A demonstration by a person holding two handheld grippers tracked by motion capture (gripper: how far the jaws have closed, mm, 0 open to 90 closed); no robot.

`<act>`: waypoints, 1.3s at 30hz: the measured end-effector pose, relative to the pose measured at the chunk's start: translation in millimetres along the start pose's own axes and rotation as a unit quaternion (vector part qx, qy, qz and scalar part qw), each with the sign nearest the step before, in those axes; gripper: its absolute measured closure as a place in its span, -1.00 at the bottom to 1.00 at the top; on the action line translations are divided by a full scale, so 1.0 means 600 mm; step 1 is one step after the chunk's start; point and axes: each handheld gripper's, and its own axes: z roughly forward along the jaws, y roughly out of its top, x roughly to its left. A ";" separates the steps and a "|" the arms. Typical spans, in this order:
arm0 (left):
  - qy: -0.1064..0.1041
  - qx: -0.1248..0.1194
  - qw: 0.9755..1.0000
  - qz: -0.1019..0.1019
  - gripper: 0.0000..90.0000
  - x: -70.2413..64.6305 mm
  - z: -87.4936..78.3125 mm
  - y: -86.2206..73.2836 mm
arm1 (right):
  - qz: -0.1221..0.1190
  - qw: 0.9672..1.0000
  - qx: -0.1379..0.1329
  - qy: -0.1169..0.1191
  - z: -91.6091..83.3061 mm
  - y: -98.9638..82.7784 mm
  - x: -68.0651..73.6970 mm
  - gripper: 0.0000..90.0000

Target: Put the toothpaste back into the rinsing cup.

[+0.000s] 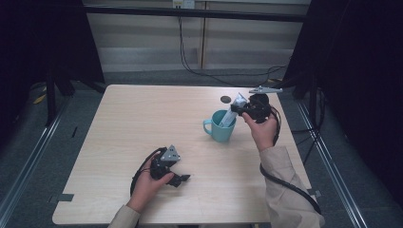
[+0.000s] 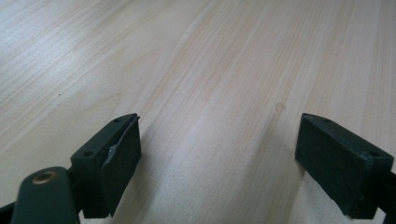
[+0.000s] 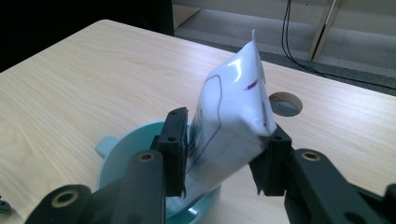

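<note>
A white soft tube [image 1: 237,105] [image 3: 231,116] stands tilted with its lower end inside a teal mug [image 1: 219,129] [image 3: 116,161] on the right half of the wooden table [image 1: 142,118]. My right gripper [image 1: 239,111] [image 3: 224,149] is shut on the tube just above the mug's rim, one pad on each side of it. Near the table's front edge my left gripper [image 1: 180,179] [image 2: 217,154] rests low over the bare wood, open with nothing between its jaws.
A round cable hole [image 1: 225,99] [image 3: 285,103] lies in the table just behind the mug. Black cables run along the floor beyond the far edge. Dark curtains stand at both sides.
</note>
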 end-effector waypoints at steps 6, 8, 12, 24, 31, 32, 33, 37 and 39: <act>0.000 0.000 1.000 -0.001 -0.68 0.000 0.000 0.000 | 0.000 1.000 0.001 -0.003 -0.001 -0.002 -0.003 0.33; 0.000 0.000 1.000 0.000 -0.68 0.000 0.000 0.000 | 0.002 1.000 0.001 -0.005 -0.002 -0.003 -0.004 0.32; 0.000 0.000 1.000 -0.001 -0.68 0.000 0.000 0.000 | 0.003 1.000 0.000 -0.004 -0.003 -0.004 -0.006 0.32; 0.000 0.000 1.000 -0.001 -0.68 0.000 0.000 0.000 | 0.001 1.000 0.001 -0.012 -0.005 -0.006 -0.007 0.22; 0.000 0.000 1.000 -0.001 -0.68 0.000 0.000 0.000 | 0.005 1.000 0.003 -0.014 -0.005 -0.009 -0.011 0.16; 0.000 0.000 1.000 -0.001 -0.68 0.000 0.000 0.000 | 0.006 1.000 0.002 -0.014 -0.005 -0.009 -0.010 0.14; 0.000 0.000 1.000 -0.001 -0.68 0.000 0.000 0.000 | 0.006 1.000 0.001 -0.013 -0.005 -0.008 -0.010 0.13; 0.000 0.000 1.000 -0.001 -0.68 0.000 0.000 0.000 | 0.006 1.000 0.001 -0.013 -0.004 -0.008 -0.009 0.03; 0.000 0.000 1.000 0.000 -0.68 0.000 0.000 0.000 | 0.006 1.000 0.001 -0.016 -0.004 -0.008 -0.009 -0.09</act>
